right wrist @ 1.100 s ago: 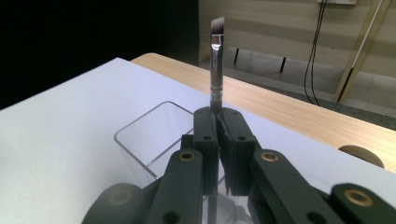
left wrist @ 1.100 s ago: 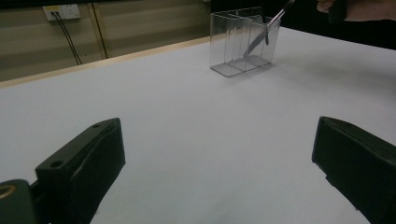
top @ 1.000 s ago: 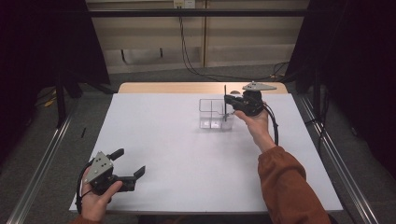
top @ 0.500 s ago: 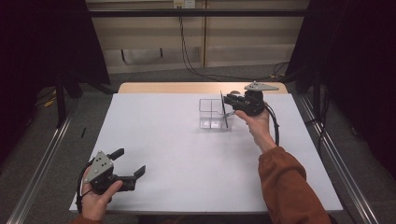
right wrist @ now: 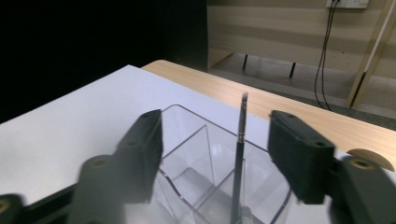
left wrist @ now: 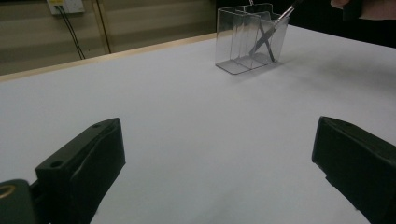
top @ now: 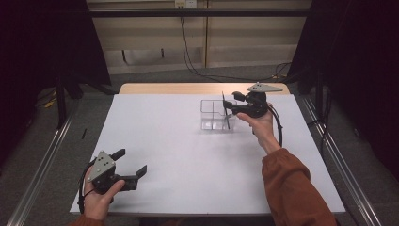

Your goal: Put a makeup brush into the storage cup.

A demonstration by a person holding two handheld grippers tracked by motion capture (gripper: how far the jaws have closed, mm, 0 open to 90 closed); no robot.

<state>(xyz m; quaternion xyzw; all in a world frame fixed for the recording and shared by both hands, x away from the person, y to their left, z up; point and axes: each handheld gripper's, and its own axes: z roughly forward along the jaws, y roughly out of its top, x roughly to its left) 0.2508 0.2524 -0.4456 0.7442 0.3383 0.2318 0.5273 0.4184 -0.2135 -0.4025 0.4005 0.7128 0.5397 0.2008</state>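
White sheeting is covering the tabletop point(top: 188, 155), with a strip of bare wood showing along its far edge and dark curtains hanging to either side.

Near the far right corner, the right gripper point(right wrist: 215, 142) is hovering with its jaws spread apart, gripping nothing; between them, in the right gripper view, a thin brush point(right wrist: 239, 154) is standing nearly upright, apart from both pads. The brush is resting with its lower end inside a clear plastic organizer point(top: 215, 114) with several compartments, and it is leaning against the organizer's wall; which compartment is holding it I cannot tell.

The brush is looking light, stiff and slender, so it is likely to tip or roll at a slight touch. Its dark handle below the metal ferrule is looking like the best place to take hold, since the bristle tip is soft and easily bent. The organizer is looking light, rigid and smooth, so a sideways nudge could slide it across the sheeting.

At the near left corner, the left gripper point(top: 126, 163) is resting low over the tabletop, jaws wide and empty.
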